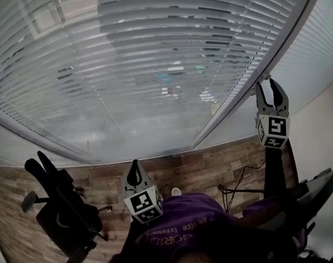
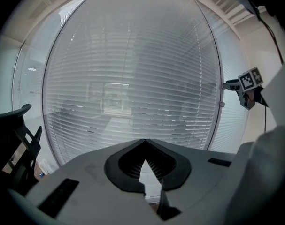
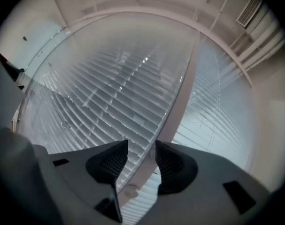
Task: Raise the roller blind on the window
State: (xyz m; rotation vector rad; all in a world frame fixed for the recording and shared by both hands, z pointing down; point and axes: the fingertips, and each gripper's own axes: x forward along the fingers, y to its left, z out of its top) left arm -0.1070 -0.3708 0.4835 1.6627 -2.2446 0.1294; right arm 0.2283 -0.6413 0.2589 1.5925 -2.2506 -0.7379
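Observation:
The slatted blind (image 1: 144, 64) hangs fully down over the big window and fills the left gripper view (image 2: 133, 78) and the right gripper view (image 3: 109, 93). My right gripper (image 1: 270, 89) is raised to the pale upright frame post (image 1: 248, 86) at the blind's right edge. Its jaws stand open (image 3: 141, 144), with a thin line and the post (image 3: 180, 97) behind the gap; nothing is gripped. A small round knob (image 3: 130, 190) sits just below the jaws. My left gripper (image 1: 134, 173) is held low and away from the window, its tips together (image 2: 144, 140).
A black office chair (image 1: 62, 207) stands on the wooden floor (image 1: 199, 169) at the left. A dark cable (image 1: 237, 185) lies on the floor near the right. Another blind-covered pane (image 1: 314, 53) lies right of the post. A dark piece of furniture (image 1: 320, 190) is at the lower right.

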